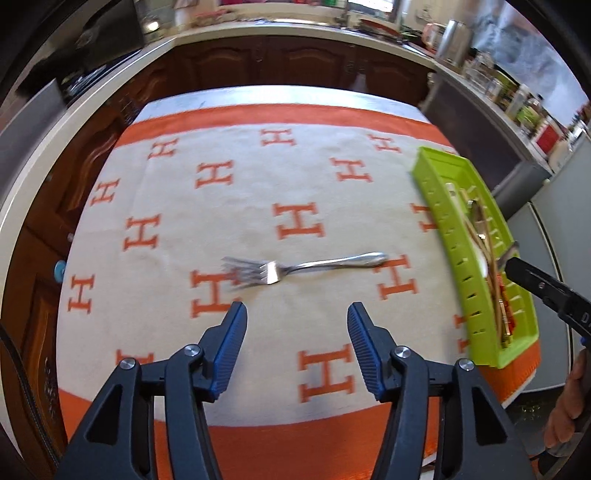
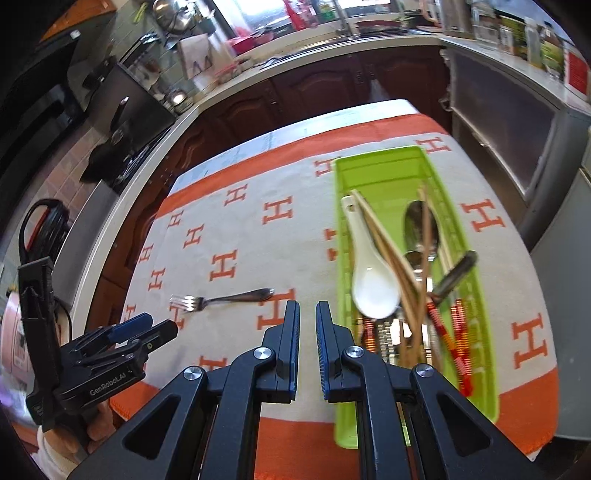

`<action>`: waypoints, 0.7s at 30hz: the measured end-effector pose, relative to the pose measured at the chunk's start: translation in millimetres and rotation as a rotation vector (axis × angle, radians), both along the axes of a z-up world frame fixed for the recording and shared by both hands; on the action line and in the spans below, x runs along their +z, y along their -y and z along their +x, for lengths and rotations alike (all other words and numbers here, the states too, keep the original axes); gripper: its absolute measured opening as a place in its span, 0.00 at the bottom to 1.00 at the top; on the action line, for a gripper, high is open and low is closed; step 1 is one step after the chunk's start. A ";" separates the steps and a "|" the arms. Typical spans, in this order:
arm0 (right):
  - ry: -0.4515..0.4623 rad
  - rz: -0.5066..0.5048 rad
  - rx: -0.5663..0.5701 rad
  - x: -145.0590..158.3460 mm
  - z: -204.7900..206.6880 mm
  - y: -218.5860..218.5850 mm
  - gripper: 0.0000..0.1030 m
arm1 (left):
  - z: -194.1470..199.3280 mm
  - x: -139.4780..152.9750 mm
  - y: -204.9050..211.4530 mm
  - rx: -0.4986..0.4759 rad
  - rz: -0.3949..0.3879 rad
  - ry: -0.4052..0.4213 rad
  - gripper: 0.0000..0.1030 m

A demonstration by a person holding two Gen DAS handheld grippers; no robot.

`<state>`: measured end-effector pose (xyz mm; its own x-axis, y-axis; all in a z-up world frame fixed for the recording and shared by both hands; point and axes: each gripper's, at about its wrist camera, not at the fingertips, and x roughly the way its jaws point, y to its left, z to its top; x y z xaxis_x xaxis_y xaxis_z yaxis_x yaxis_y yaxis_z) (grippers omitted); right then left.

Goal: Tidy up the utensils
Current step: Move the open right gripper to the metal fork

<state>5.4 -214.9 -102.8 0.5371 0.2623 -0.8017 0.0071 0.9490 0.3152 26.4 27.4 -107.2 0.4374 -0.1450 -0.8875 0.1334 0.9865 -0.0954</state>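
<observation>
A silver fork (image 1: 295, 266) lies on the orange-and-cream cloth, tines to the left; it also shows in the right wrist view (image 2: 221, 298). My left gripper (image 1: 297, 314) is open and empty, just short of the fork. A green tray (image 2: 410, 173) at the right holds a white spoon (image 2: 371, 266), wooden chopsticks (image 2: 391, 251), a metal spoon (image 2: 421, 225) and red-handled utensils (image 2: 458, 343); the tray also shows in the left wrist view (image 1: 448, 218). My right gripper (image 2: 307, 314) is nearly shut and empty, above the cloth beside the tray's left wall.
The cloth-covered table (image 1: 258, 96) has kitchen counters (image 1: 280, 31) and dark wooden cabinets (image 1: 295, 70) behind it. A grey appliance (image 2: 517, 147) stands at the right past the tray. The left gripper shows at the lower left of the right wrist view (image 2: 129, 332).
</observation>
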 end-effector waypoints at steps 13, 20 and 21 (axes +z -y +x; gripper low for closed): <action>0.030 -0.213 0.419 -26.6 31.2 -138.4 0.24 | 1.2 -28.9 -87.9 0.203 -0.049 -0.056 0.54; 0.075 -0.290 0.636 -53.4 50.2 -190.4 0.24 | 2.7 -43.2 -109.4 0.255 -0.069 -0.085 0.54; 0.080 -0.306 0.654 -57.6 52.5 -195.0 0.24 | 3.3 -45.6 -111.7 0.261 -0.071 -0.092 0.54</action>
